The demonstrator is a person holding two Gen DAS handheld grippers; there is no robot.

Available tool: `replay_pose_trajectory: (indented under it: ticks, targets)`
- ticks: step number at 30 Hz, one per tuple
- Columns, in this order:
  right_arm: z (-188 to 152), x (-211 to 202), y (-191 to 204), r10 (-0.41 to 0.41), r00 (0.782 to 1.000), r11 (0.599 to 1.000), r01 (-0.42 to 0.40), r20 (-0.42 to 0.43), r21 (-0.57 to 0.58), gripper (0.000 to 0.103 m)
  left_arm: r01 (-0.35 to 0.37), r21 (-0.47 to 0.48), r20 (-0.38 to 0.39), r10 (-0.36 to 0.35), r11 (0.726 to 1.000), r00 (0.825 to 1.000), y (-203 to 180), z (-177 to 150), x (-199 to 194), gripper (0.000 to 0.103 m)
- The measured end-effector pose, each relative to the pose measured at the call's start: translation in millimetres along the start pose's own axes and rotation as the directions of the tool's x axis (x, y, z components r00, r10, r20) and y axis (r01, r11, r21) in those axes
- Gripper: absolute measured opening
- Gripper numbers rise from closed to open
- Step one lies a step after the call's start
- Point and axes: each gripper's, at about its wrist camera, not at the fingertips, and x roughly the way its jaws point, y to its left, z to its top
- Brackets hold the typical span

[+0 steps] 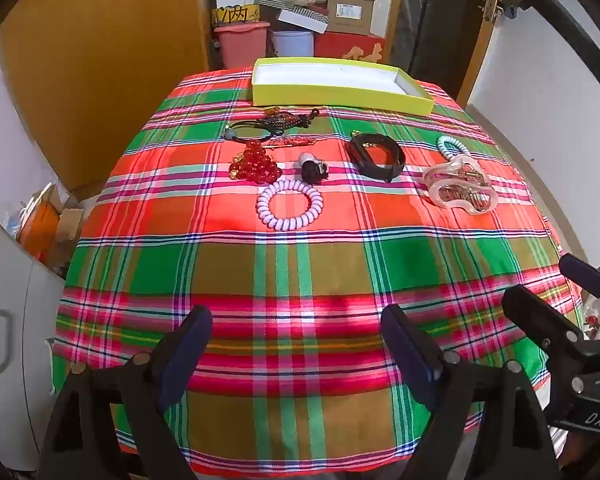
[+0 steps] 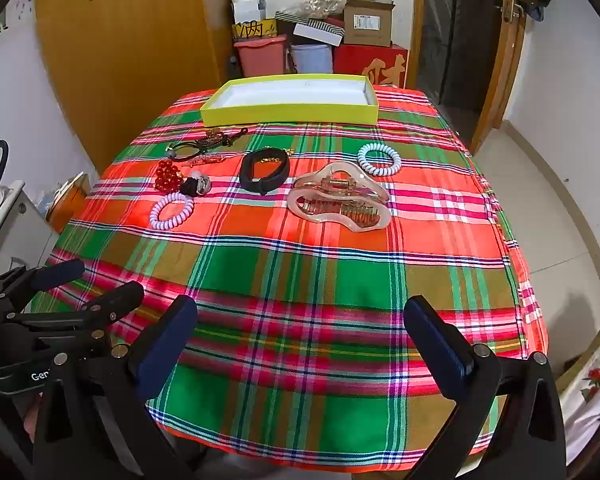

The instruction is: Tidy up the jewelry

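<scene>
"DAS" on right gripper (image 1: 598, 420) body; "Gen" on left gripper (image 2: 40, 376) body. Red box (image 2: 374, 66): gold 财. Yellow box (image 2: 254, 30): black 俩-like character, uncertain.

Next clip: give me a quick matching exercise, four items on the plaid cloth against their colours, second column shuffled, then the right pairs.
Items:
1. box
2. bead cluster
3. strap loop
4. large hair claw

Colours:
A. black
B. translucent pink
C. yellow-green outside, white inside
D. red

Pairs: 1-C, 2-D, 3-A, 4-B
</scene>
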Motion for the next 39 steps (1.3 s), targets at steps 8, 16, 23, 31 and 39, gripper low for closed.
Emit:
replay_pose_trajectory:
  ticks: [8, 16, 23, 31, 39]
  targets:
    - [-0.1, 1.0, 0.0, 0.006, 1.000, 1.000, -0.006, -0.002, 0.002, 0.103, -0.021, -0.009, 0.016, 0.021, 1.000, 1.000, 0.3, -4.3, -0.6, 0.087]
    - [-0.2, 1.3, 0.4, 0.004, 1.000, 1.000, -0.004, -0.002, 0.002, 0.103, -0.020, -0.004, 0.010, 0.020, 1.000, 1.000, -1.0, -0.9, -4.2, 0.087]
    - [-0.2, 3.8, -2.0, 0.006, 1.000, 1.000, -0.006, -0.002, 0.000, 0.103, -0.012, -0.014, 0.002, 0.012, 1.000, 1.000, 5.7, -0.1, -4.4, 0.087]
    - [-1.2, 1.3, 0.8, 0.004, 1.000, 1.000, -0.004, -0.003, 0.000, 0.103, -0.012, -0.011, 0.001, 0.012, 1.000, 1.000, 0.0, -2.8, -1.6, 0.087]
    - [-1.2, 0.6, 1.0, 0.005, 1.000, 1.000, -0.005, -0.004, 0.000, 0.103, -0.013, -0.010, -0.001, 0.013, 1.000, 1.000, -0.4, -3.9, 0.1, 0.087]
